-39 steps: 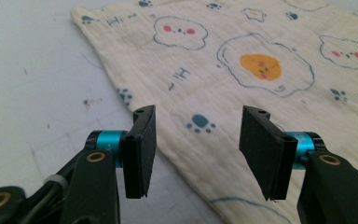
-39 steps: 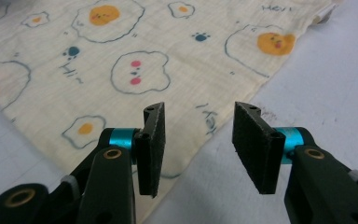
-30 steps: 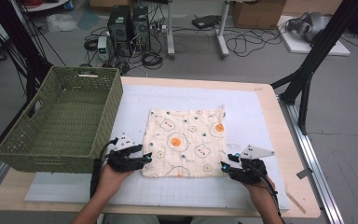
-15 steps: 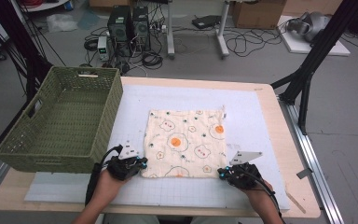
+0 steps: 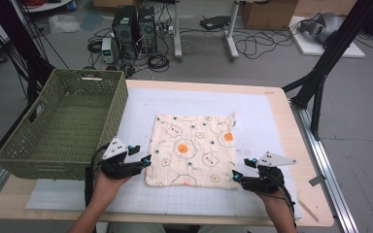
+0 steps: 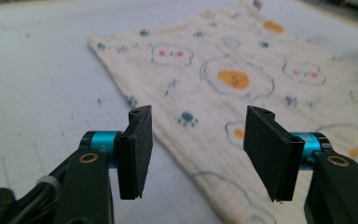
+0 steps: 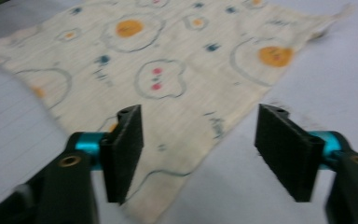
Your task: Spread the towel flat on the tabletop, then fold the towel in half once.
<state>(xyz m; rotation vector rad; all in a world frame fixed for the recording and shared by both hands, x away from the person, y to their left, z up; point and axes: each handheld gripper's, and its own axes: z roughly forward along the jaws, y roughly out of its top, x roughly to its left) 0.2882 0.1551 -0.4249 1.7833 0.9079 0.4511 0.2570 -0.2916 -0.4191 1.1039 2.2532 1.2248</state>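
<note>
Cream egg-print muslin cloth (image 5: pixel 192 150) lies flat on the white mat (image 5: pixel 267 126); we judge it light and limp, best pinched at near corners. Left gripper (image 5: pixel 145 160) and right gripper (image 5: pixel 235 177), jaws just opening, stand parted with nothing between.

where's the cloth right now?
High view: the cloth lies flat mid-table on the white mat, right of the green basket, with the left tongs and right tongs at its two near corners.
</note>
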